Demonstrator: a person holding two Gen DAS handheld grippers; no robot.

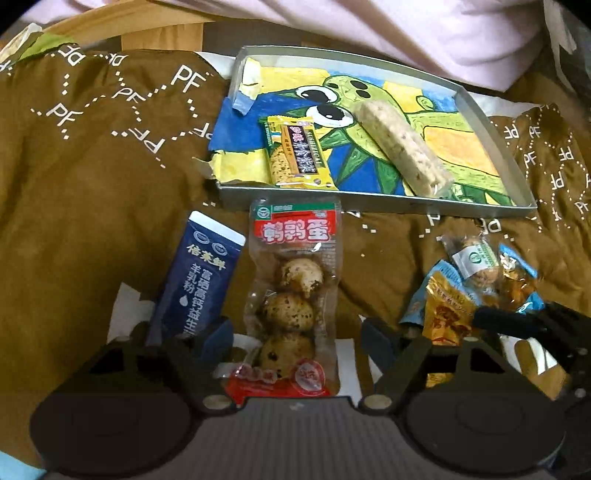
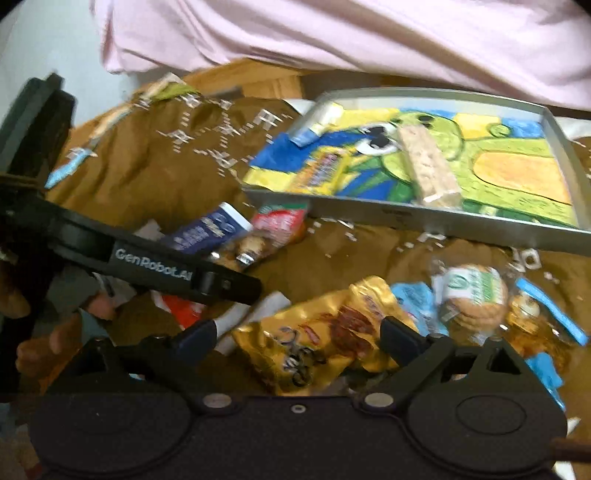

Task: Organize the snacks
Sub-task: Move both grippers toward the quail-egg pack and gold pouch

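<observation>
My left gripper (image 1: 297, 334) is open over a clear packet of quail eggs (image 1: 295, 295) with a red label. The packet lies between its fingers, clear of both pads. Left of it lies a navy sachet (image 1: 199, 280). My right gripper (image 2: 299, 338) is open around a gold snack packet (image 2: 314, 343) on the brown cloth; its left pad stands clear of the packet. A metal tray (image 1: 369, 205) with a frog drawing holds a yellow bar packet (image 1: 295, 151) and a pale wrapped bar (image 1: 402, 147).
Blue wrappers and a clear packet with a round biscuit (image 2: 476, 295) lie in a pile right of the gold packet. A left gripper finger (image 2: 184, 275) crosses the right wrist view. Pink cloth (image 1: 406, 33) hangs behind the tray. A brown printed cloth (image 1: 92, 166) covers the surface.
</observation>
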